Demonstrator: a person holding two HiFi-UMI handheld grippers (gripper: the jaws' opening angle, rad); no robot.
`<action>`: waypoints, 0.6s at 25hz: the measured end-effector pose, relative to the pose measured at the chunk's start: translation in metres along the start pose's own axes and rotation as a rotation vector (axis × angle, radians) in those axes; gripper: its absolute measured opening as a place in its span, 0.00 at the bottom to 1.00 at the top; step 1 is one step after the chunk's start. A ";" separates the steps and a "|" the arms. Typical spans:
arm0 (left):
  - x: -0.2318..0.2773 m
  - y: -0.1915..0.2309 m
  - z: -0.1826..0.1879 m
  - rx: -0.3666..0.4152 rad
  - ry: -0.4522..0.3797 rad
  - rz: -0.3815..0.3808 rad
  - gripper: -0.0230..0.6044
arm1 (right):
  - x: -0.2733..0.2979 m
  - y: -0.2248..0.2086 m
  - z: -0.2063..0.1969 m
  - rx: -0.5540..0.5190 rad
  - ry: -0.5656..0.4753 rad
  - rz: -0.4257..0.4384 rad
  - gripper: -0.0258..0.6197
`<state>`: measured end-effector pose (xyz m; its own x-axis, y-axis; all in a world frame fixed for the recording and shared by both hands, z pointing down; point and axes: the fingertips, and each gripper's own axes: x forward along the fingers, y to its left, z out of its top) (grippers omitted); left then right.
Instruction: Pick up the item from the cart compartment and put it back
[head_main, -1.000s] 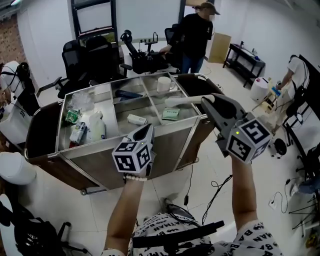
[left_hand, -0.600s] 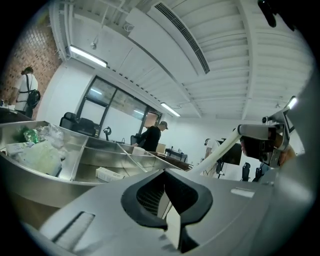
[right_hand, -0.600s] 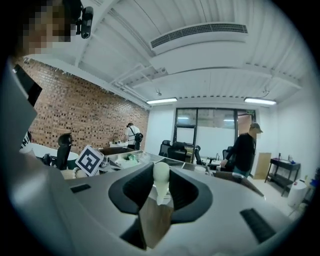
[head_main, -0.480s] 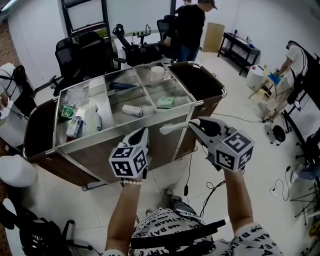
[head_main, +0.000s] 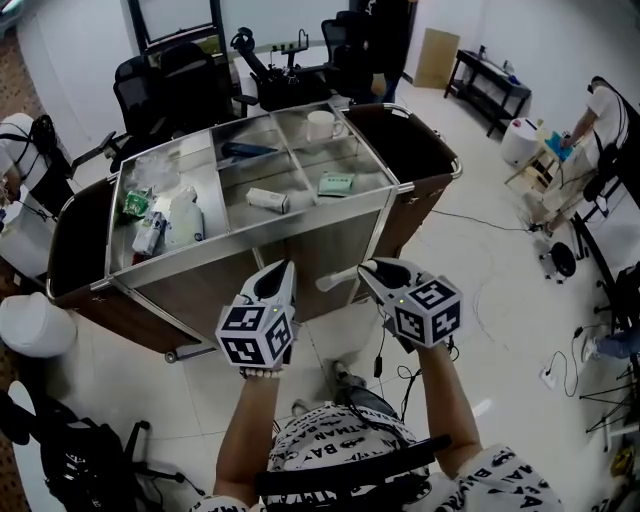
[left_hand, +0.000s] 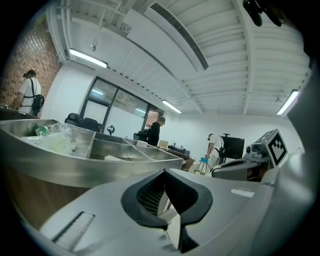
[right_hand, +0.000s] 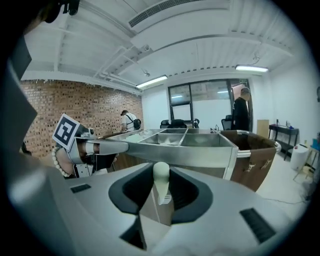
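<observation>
While right gripper (head_main: 366, 270) clamps tube (right_hand: 161, 176), cart (head_main: 210, 290) ahead

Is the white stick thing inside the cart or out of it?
Out. The right tongs grip the white stick in front of the cart, below its top rim, not over any compartment.

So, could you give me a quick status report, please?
Left gripper shut, empty. Right gripper shut on white stick, in front of cart, outside its compartments. Nothing in the way.
</observation>
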<state>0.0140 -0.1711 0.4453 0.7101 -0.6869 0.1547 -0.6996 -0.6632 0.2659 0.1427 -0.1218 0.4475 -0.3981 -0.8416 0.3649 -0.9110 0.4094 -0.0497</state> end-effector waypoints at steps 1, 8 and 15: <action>-0.001 0.001 -0.002 0.003 0.002 0.004 0.04 | 0.004 0.001 -0.005 0.013 0.006 0.003 0.20; 0.001 0.001 -0.008 -0.002 0.013 0.012 0.04 | 0.012 -0.005 -0.008 0.035 0.014 -0.001 0.20; 0.007 -0.002 -0.001 0.009 0.002 -0.027 0.04 | 0.013 -0.006 0.004 0.020 0.011 0.020 0.20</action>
<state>0.0201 -0.1745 0.4468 0.7289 -0.6681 0.1498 -0.6808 -0.6841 0.2618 0.1427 -0.1363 0.4485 -0.4153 -0.8291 0.3743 -0.9047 0.4192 -0.0753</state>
